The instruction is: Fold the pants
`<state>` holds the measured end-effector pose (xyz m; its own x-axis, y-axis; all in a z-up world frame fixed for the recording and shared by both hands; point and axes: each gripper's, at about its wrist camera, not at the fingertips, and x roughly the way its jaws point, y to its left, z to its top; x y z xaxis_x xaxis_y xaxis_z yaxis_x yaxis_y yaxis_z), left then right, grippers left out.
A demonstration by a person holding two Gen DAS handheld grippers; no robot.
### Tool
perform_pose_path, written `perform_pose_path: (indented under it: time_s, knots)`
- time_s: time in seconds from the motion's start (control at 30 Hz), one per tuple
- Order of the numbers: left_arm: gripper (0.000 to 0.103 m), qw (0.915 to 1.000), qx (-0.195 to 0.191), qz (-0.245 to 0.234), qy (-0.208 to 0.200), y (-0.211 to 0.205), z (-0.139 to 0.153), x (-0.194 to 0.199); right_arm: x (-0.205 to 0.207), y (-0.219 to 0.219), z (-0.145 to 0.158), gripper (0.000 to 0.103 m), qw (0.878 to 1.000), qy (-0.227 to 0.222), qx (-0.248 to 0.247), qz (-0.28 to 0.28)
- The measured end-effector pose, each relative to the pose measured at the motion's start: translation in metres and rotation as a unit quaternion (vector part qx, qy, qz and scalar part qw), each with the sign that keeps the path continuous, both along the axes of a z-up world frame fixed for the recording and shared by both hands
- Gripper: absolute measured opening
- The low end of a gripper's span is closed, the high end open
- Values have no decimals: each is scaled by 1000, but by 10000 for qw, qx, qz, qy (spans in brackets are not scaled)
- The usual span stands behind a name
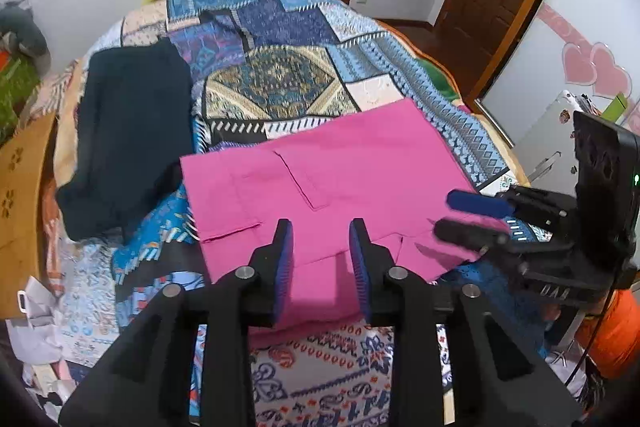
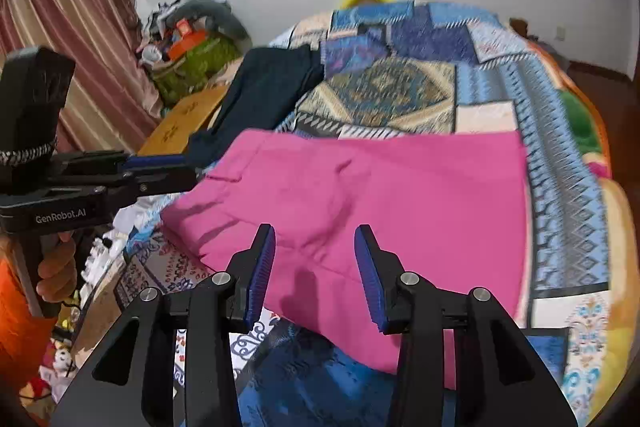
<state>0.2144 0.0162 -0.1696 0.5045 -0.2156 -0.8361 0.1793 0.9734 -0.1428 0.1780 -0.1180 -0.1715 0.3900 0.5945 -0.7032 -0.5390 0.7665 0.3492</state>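
Now both claws hang just above the near edge of the bright pink cloth pants [image 1: 320, 179]. The left black claw with blue ribbed pads [image 1: 321, 235] is open wide and holds nothing. The right black claw with blue ribbed pads [image 2: 315, 241] is open wide too, and it is empty as well.

The pants look folded already into a flat, blocky shape, so I think the next job is one more fold or a last tidy. To do it well, each claw should bite a near corner, taking all the layers at once. Then both should lift together and lay the near part softly over the far part, so the edges line up. Going slowly should stop the top layer from sliding.

The pants lie on the blue patterned patchwork bed cover [image 1: 276, 83]. They are smooth, with a pocket seam on top and a few small creases. The right view is blurry, so the far edge is hard to judge.

Farther off, to the left, lies a dark navy folded garment [image 1: 128, 131].
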Motion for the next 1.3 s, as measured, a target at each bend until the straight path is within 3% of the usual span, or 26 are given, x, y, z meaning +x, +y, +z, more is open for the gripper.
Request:
perform_pose_path:
  time_s: [0.23,0.5,0.73,0.9,1.17,1.3]
  knots:
    - [31,9987,291,60,424,8,-42,2,2,6,-37,39,9982,431,-386,169]
    - [34,9992,220,150,308,31,-40,-19,-5,-28,-44,41,9971,425,-625,-44]
    - [36,9985,225,401,305,49,-42,-35,-12,-72,-53,40,9945,636,-612,-557]
    - [43,9979,-44,541,345,68,-40,-40,-21,-87,-49,39,9926,574,-837,-662]
    - [43,9972,188,713,142,81,-19,-21,-16,-100,-22,41,9919,319,-952,-773]
    - [43,9960,265,855,53,89,-12,3,-3,-104,-1,48,9924,-27,-865,-878]
